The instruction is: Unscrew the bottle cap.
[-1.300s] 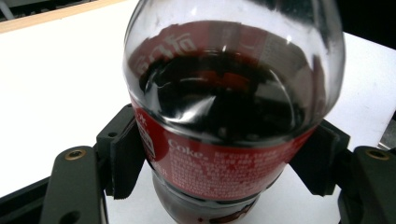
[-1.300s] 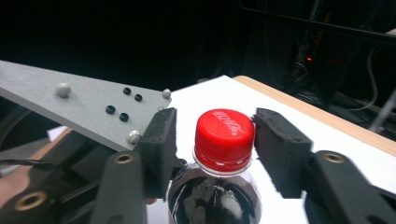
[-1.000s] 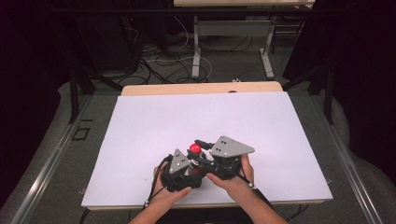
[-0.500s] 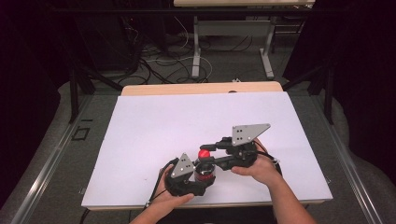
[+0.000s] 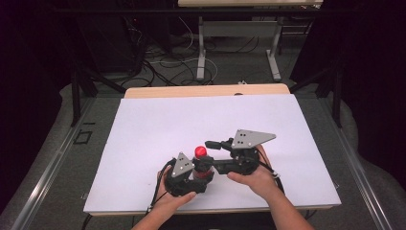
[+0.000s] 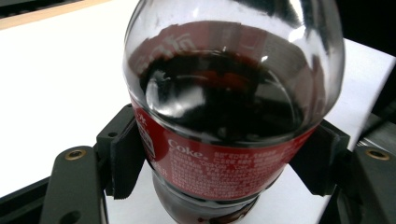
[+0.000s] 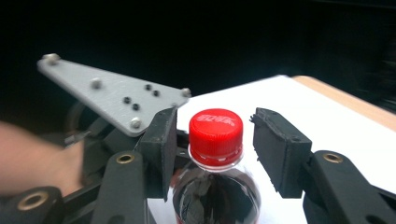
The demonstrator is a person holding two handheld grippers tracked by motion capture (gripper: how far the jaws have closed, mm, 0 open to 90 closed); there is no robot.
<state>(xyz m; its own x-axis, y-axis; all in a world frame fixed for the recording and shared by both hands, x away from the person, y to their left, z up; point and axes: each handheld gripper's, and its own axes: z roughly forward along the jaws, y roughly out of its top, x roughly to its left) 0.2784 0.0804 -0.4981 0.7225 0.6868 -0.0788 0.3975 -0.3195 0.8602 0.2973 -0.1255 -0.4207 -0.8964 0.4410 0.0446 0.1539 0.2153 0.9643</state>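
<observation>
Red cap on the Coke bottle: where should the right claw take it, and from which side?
Grip the red cap across its ribbed side wall, coming in level from the side, one pad each side. The bottle stands upright, clamped at the label by the left claw. The right claw already straddles the cap, pads not yet pressing.

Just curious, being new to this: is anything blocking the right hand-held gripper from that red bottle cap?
Nothing visible. The red cap already sits between the right hand-held gripper's jaws, which have just been opening.
</observation>
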